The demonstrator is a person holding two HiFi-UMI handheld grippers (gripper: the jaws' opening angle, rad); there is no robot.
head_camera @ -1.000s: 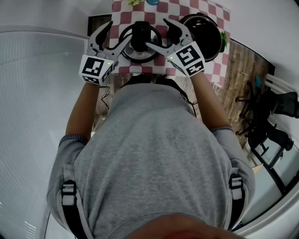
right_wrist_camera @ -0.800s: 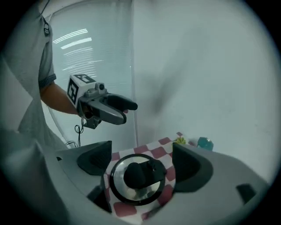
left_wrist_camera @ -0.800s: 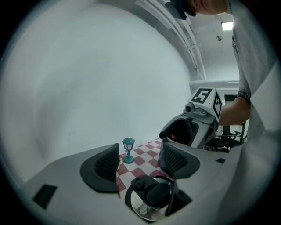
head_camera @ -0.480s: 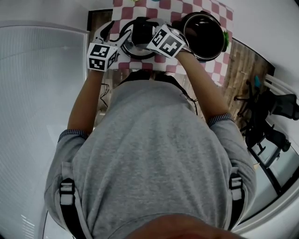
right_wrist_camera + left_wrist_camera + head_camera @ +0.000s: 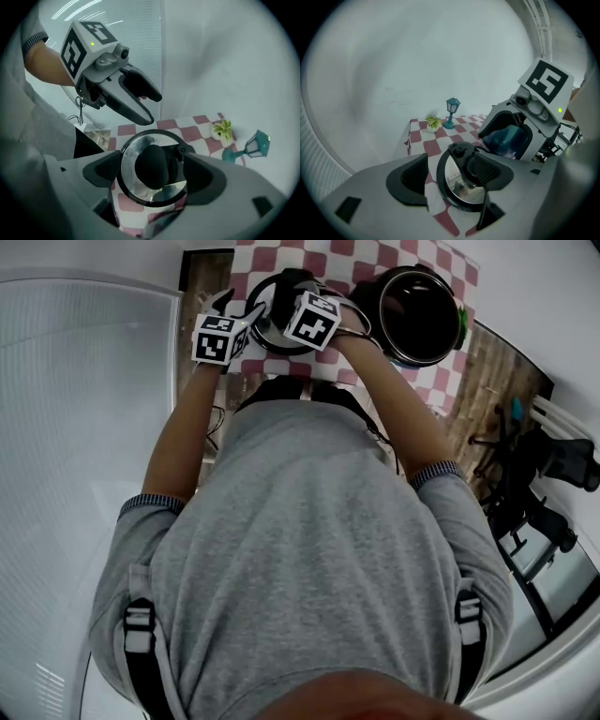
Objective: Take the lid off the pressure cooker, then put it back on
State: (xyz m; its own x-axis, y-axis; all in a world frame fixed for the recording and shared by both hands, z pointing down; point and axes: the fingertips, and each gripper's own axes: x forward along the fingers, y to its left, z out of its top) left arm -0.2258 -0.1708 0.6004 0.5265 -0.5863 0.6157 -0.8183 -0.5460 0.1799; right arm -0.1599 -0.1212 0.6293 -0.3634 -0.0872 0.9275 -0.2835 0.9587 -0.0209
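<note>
Swung in over the lid (image 5: 274,332) since 1 s ago: right gripper (image 5: 151,172), open, jaws straddling the black knob (image 5: 153,164) with a gap on 1 side. Lying on the bench's checkered cloth (image 5: 328,257), just beside the open pressure cooker (image 5: 386,334). Left gripper (image 5: 457,176) open near the rim.

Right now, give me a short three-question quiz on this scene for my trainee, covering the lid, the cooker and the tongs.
1. From the head view, on which side of the pressure cooker is the lid?
2. True or false: the right tongs are shut.
3. Beside the small plant stands: A a teal lamp, B a mug, C a bottle.
Key: 1 left; 2 false, they stand open around the lid's knob; 3 A.
</note>
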